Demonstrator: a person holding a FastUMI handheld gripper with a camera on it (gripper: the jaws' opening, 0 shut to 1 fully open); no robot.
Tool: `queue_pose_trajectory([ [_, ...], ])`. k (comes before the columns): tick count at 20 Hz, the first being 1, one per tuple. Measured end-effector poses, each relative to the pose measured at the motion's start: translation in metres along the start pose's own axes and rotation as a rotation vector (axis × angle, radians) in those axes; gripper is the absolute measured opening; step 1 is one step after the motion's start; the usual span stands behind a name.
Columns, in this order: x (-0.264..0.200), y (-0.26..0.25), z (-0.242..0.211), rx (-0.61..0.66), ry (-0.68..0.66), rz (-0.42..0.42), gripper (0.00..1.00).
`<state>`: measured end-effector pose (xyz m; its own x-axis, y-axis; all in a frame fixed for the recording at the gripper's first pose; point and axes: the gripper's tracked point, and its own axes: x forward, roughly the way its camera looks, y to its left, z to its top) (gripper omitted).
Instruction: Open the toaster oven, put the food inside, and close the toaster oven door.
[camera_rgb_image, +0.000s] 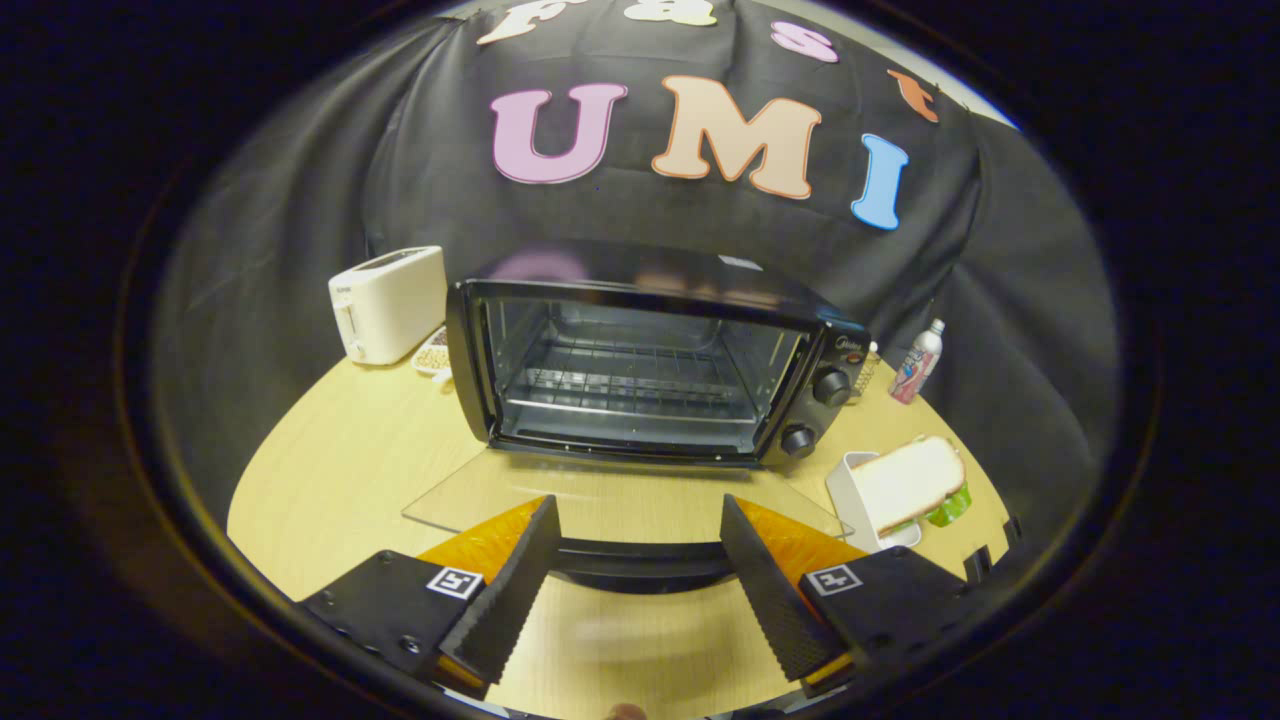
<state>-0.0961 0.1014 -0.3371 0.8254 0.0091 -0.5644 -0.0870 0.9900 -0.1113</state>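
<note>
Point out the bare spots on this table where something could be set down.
Bare wood lies left of the open black toaster oven, in front of the white toaster. Its lowered glass door covers the middle, handle between the open gripper fingers. Crowded right: sandwich on white dish, small bottle.

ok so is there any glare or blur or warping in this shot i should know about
Gripper view: fisheye warping bows the table edge and leans the toaster oven; the open glass door is nearly see-through, with faint glare; the oven's glossy top mirrors the wall; the table just below the open gripper looks smeared; the sandwich and bottle stay fairly sharp.
</note>
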Motion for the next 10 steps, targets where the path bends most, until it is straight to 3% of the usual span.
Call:
queue_pose_trajectory([
  [10,0.039,0.015,-0.034,0.040,0.091,0.025,1.00],
])
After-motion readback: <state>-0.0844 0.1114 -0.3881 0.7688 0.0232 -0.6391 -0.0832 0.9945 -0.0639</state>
